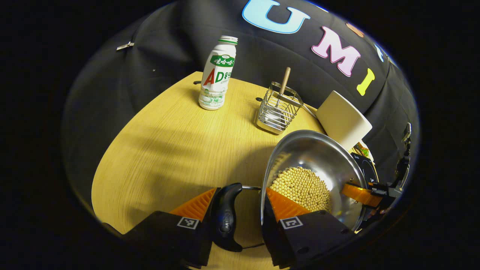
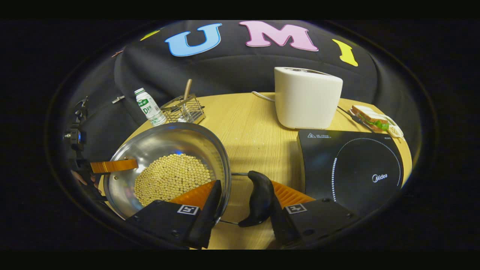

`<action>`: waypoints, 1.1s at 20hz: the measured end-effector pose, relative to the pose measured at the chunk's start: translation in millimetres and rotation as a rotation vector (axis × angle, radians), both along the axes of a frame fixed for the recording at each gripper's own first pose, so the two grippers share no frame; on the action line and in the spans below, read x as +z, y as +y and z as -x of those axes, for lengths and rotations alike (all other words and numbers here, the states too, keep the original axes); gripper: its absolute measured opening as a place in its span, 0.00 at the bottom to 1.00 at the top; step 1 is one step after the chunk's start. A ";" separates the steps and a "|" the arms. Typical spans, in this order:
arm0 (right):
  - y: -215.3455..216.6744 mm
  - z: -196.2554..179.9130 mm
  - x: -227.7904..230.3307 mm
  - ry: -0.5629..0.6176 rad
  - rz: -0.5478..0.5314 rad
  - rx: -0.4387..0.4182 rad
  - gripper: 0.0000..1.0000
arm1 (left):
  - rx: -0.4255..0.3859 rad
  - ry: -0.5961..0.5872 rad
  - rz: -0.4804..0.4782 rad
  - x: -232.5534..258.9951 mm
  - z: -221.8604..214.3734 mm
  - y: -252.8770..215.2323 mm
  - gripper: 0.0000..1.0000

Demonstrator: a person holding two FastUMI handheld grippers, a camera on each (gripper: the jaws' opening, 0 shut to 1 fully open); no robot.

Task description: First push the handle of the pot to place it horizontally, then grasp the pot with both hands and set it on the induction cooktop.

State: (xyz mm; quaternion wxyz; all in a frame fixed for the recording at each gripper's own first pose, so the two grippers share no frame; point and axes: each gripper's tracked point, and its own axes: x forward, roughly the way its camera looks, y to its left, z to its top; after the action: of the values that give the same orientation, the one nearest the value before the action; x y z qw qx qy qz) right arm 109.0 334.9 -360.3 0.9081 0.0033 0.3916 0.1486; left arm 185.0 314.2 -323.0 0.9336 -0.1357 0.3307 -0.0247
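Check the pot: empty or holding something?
Holding something. The steel pot has a heap of small pale round beans covering its bottom, also seen in the left gripper view.

The pot [image 2: 168,157] is a shiny steel bowl-shaped pan, tilted, holding a heap of pale yellow beans [image 2: 170,178]. It has two dark curved handles on wire loops — one [image 1: 227,217] on its left side, the other [image 2: 260,198] on its right. The induction cooktop [image 2: 350,168] is a flat black slab with a dotted white ring, lying at the table's [image 2: 255,127] right edge, near the pot but apart.
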 end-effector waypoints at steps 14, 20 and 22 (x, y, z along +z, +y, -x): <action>2.1 3.9 10.0 0.027 0.001 0.035 0.60 | 0.050 0.004 -0.025 11.3 21.3 1.2 0.59; -13.8 0.3 42.4 0.001 -0.026 0.043 0.60 | 0.068 -0.020 -0.029 39.8 27.8 -18.6 0.59; -27.0 -1.8 54.6 -0.010 -0.034 0.038 0.60 | 0.068 -0.027 -0.030 49.9 29.5 -32.3 0.59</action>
State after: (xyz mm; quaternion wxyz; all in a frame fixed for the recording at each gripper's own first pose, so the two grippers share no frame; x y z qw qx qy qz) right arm 110.8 308.0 -305.7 0.9068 0.0102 0.3844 0.1726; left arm 155.5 282.0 -273.2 0.9402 -0.1324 0.3138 0.0102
